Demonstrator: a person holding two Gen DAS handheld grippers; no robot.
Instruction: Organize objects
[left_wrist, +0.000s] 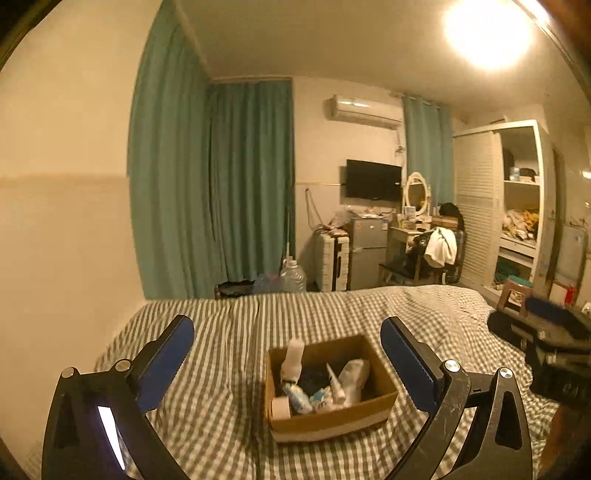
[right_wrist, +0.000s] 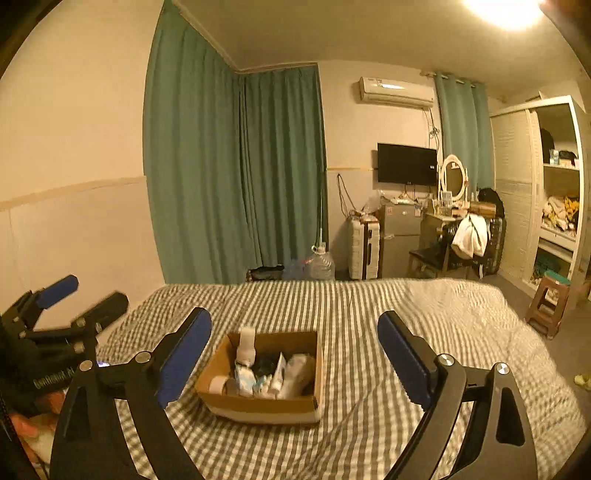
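Note:
A brown cardboard box (left_wrist: 328, 419) sits on the grey-checked bed, also shown in the right wrist view (right_wrist: 258, 404). It holds several small things: a white bottle (left_wrist: 293, 356), a roll of tape (left_wrist: 280, 406), tubes and a white cloth bundle (left_wrist: 354, 374). My left gripper (left_wrist: 288, 332) is open and empty, its blue-padded fingers spread wide above and behind the box. My right gripper (right_wrist: 293, 326) is open and empty too, spread above the box. The left gripper also shows at the left edge of the right wrist view (right_wrist: 85, 295).
The checked bed cover (right_wrist: 424, 314) spreads around the box, with a cream wall on the left. Beyond the bed's foot stand teal curtains (right_wrist: 236, 177), a water jug (right_wrist: 321, 264), a suitcase, a small fridge, a dressing table with chair and an open wardrobe (right_wrist: 554, 192). A stool (right_wrist: 546, 299) stands at right.

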